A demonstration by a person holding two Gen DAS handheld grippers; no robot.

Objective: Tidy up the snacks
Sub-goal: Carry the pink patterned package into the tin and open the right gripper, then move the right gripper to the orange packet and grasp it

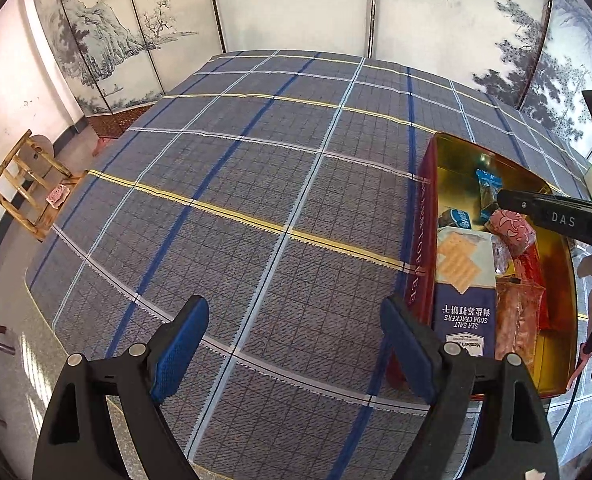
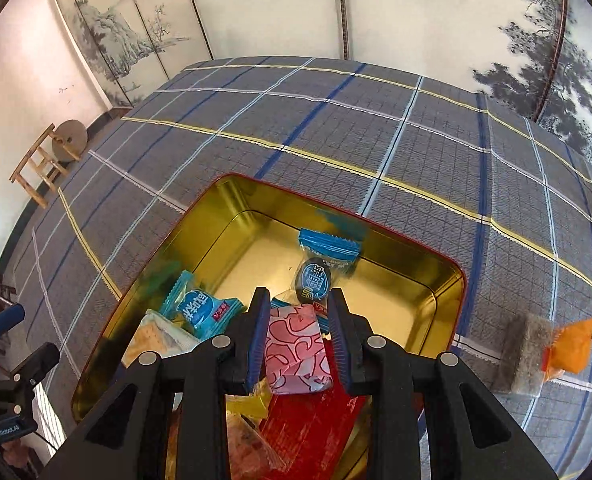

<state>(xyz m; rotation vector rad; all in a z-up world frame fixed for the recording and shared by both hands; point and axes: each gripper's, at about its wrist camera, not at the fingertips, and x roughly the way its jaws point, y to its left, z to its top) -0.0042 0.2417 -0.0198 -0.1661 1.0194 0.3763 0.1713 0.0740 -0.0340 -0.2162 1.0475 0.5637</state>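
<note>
Tin (image 2: pixel 436 272) on plaid desk (image 2: pixel 376 128), half filled. My right gripper (image 2: pixel 298 340) clenched on pink-patterned snack (image 2: pixel 296 356), poised over tin. Left gripper (image 1: pixel 292 344) released, empty. Next: release pink packet inside; then fetch orange packet (image 2: pixel 572 344) beside tin.

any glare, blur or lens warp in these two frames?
Left wrist: heavy fisheye bending of the tablecloth grid, dark vignette corners, everything sharp. Right wrist: same warp; the gold tin interior glares and mirrors the blue wrappers; the pink packet in the right gripper is crisp, no motion blur.
</note>
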